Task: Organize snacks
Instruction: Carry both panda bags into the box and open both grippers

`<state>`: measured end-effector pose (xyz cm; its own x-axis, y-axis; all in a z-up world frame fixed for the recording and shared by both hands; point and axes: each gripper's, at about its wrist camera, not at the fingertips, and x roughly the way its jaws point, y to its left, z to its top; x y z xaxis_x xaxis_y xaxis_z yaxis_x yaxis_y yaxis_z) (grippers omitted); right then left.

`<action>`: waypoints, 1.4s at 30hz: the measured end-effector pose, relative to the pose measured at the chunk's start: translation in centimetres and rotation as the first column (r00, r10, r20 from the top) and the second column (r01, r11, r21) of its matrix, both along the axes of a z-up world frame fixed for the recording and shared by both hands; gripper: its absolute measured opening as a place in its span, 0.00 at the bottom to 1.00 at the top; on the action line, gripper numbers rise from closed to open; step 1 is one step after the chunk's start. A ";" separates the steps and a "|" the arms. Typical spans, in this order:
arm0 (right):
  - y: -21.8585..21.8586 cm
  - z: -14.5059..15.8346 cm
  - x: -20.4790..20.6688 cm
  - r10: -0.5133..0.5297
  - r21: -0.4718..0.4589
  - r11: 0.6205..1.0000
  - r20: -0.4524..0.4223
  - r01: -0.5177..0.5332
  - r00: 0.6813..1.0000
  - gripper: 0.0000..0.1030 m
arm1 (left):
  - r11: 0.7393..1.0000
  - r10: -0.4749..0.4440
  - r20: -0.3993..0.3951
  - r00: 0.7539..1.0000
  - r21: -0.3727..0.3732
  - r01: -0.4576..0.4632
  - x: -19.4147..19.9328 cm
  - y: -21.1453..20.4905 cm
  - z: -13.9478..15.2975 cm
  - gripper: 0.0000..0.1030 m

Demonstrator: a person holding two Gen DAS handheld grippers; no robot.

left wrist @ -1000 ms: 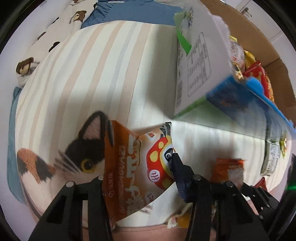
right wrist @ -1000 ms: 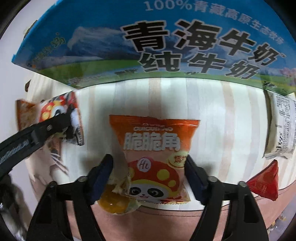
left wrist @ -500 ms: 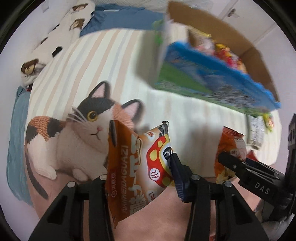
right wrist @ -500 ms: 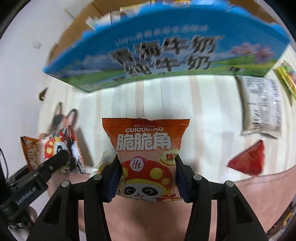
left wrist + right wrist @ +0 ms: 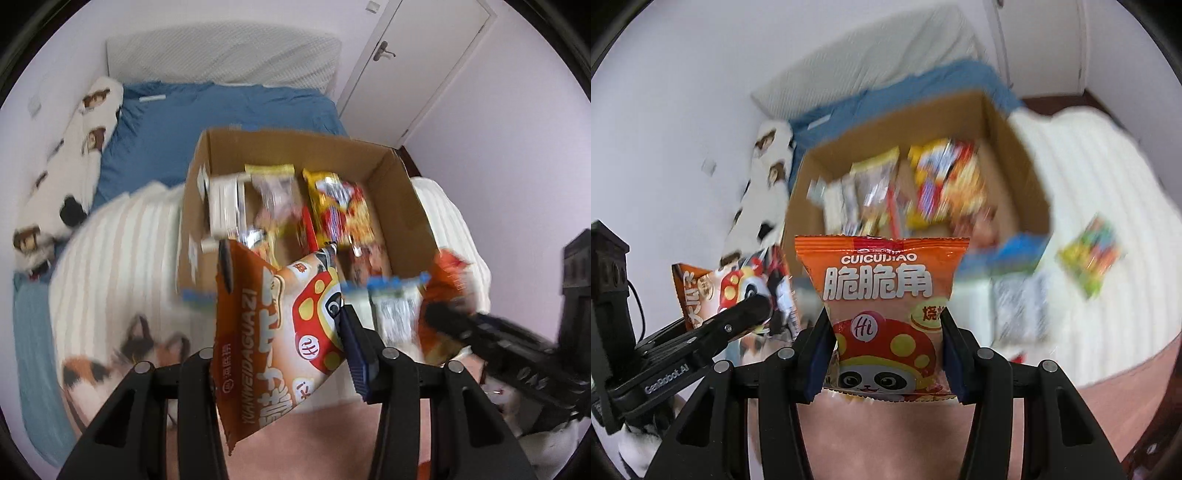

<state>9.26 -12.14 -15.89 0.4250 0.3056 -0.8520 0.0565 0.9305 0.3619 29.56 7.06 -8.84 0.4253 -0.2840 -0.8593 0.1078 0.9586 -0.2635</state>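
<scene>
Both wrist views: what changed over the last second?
Right gripper closed on its orange packet, which had lain loose between open fingers. Both grippers lifted off the blanket, so the box now shows its open top. Left gripper stayed shut on the other packet.

Striped cat-print blanket taken as landmark. Blue sheet beyond it. Bear-print pillow beyond-left. White door beyond-right. White headboard farthest back.
</scene>
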 end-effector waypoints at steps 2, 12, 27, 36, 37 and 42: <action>-1.6 1.8 1.8 -0.026 -0.040 0.999 0.026 0.027 0.999 0.53 | 1.000 0.004 -0.002 1.000 0.026 -0.004 2.4 -0.1 0.3 0.41; -7.1 1.2 12.3 -0.131 -0.139 0.982 -0.029 0.125 0.991 0.53 | 0.991 0.057 -0.084 0.995 0.125 -0.046 10.5 0.3 -2.4 0.41; -6.6 -4.0 17.0 -0.098 -0.212 0.976 -0.197 0.055 0.975 0.92 | 0.988 0.118 -0.185 0.976 0.122 -0.097 13.3 0.3 -6.5 0.92; -5.7 -4.1 15.2 -0.074 -0.169 0.985 -0.204 0.039 0.976 0.96 | 0.990 0.099 -0.147 0.984 0.118 -0.082 11.9 -0.8 -5.4 0.93; -5.5 -3.9 14.9 -0.064 -0.157 0.987 -0.204 0.032 0.977 0.96 | 0.990 0.094 -0.143 0.985 0.118 -0.077 11.7 -1.0 -5.3 0.93; -4.4 -2.3 12.8 -0.040 -0.175 0.985 -0.153 0.013 0.987 0.96 | 0.989 0.087 -0.097 0.991 0.126 -0.074 9.7 -1.4 -3.9 0.93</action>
